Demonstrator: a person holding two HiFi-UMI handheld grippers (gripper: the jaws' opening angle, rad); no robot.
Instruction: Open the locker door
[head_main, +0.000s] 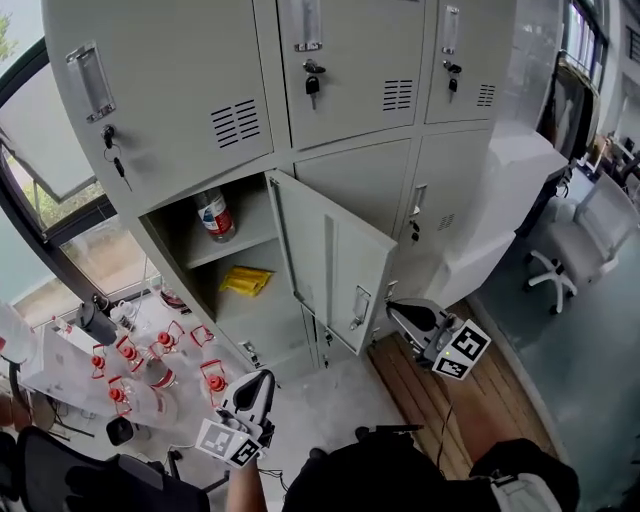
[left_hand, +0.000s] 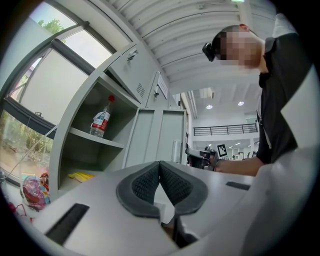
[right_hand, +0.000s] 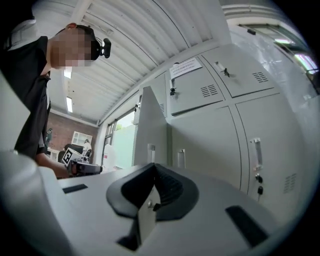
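Note:
The grey locker door (head_main: 335, 260) stands swung out, with its handle (head_main: 359, 307) near the free edge. The open compartment holds a clear bottle (head_main: 215, 213) on its upper shelf and a yellow packet (head_main: 245, 281) below. My right gripper (head_main: 392, 308) is shut and empty, just right of the door's free edge and apart from it. In the right gripper view the jaws (right_hand: 154, 165) meet, with the door's edge (right_hand: 150, 125) ahead. My left gripper (head_main: 260, 380) hangs low in front of the compartment, and its jaws (left_hand: 160, 162) are shut on nothing. The left gripper view also shows the bottle (left_hand: 101, 120).
Closed lockers with keys (head_main: 312, 85) surround the open one. A white table (head_main: 60, 375) with several red-capped items stands at the lower left, by the window. At the right stand a white office chair (head_main: 570, 250) and a white counter (head_main: 500, 200). A wooden floor strip (head_main: 440, 400) runs below.

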